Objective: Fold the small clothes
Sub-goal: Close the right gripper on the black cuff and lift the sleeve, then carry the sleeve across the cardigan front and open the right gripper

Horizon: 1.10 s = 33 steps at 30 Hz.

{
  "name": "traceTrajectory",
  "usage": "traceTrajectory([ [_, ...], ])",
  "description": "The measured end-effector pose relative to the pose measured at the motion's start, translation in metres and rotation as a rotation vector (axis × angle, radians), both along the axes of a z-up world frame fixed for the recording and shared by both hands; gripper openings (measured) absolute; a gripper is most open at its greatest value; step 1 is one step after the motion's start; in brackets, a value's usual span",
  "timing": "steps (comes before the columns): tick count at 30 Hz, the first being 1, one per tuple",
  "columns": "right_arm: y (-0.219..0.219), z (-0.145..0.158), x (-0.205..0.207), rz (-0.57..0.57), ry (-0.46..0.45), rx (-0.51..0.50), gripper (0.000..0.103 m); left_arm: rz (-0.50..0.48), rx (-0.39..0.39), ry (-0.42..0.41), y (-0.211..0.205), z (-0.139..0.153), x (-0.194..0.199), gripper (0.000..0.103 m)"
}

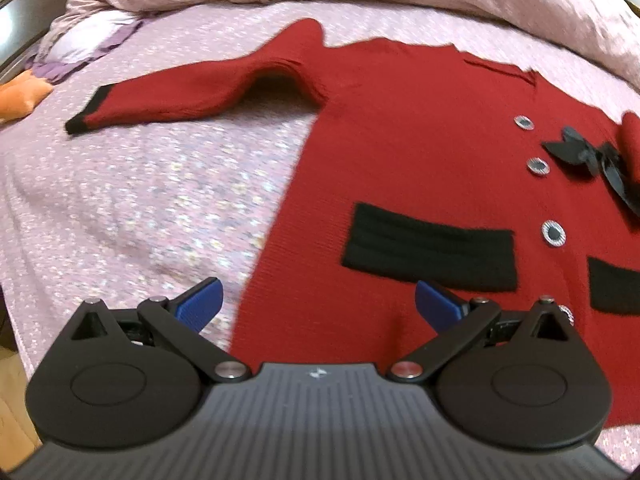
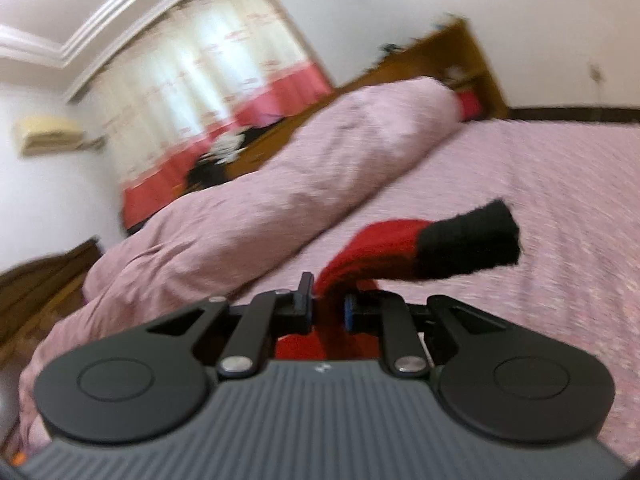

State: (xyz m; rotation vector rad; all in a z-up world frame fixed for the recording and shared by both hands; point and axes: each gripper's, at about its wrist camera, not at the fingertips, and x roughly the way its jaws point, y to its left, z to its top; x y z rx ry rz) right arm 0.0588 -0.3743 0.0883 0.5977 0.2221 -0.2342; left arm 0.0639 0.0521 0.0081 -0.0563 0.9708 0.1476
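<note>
A red knitted cardigan [image 1: 420, 168] with black pocket bands and silver buttons lay spread face up on the bed [image 1: 140, 208], filling the centre and right of the left wrist view. One sleeve [image 1: 192, 98] with a black cuff stretched out flat toward the upper left of that frame. A black bow [image 1: 592, 156] sat near the right edge, beside the button row.

The left gripper [image 1: 318, 306] hovered over the garment's lower hem, its blue-padded jaws wide apart and holding nothing.

In the right wrist view, the right gripper [image 2: 328, 310] had its jaws clamped on the other sleeve [image 2: 360, 256], whose black cuff [image 2: 468, 240] stuck up and out past the jaws toward the centre right of the frame, lifted off the bedsheet. A rolled pink quilt [image 2: 240, 208] lay across the left and centre behind it.

The step in hand looked like the first sleeve fold. The next move probably called for carrying that held sleeve inward across the buttoned front and laying it flat without dragging the body, then letting go; the free left gripper might pin the fabric, or go for the outstretched sleeve.
</note>
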Motion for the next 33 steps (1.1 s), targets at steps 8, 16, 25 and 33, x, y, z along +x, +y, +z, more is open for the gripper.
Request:
traceTrajectory([
  [8, 0.068, 0.030, 0.018, 0.197, -0.045, -0.038, 0.017, 0.083, -0.008, -0.033, 0.040, 0.008, -0.006, 0.103],
  [16, 0.138, 0.038, 0.042, 0.328, -0.046, -0.112, 0.017, 0.138, -0.024, -0.063, 0.075, 0.014, -0.007, 0.103],
  [25, 0.222, 0.000, 0.094, 0.486, 0.095, -0.275, 0.017, 0.181, -0.036, -0.065, 0.100, 0.013, -0.007, 0.103],
  [33, 0.284, -0.042, 0.114, 0.631, 0.210, -0.375, 0.019, 0.206, -0.033, -0.064, 0.116, 0.010, -0.005, 0.103],
])
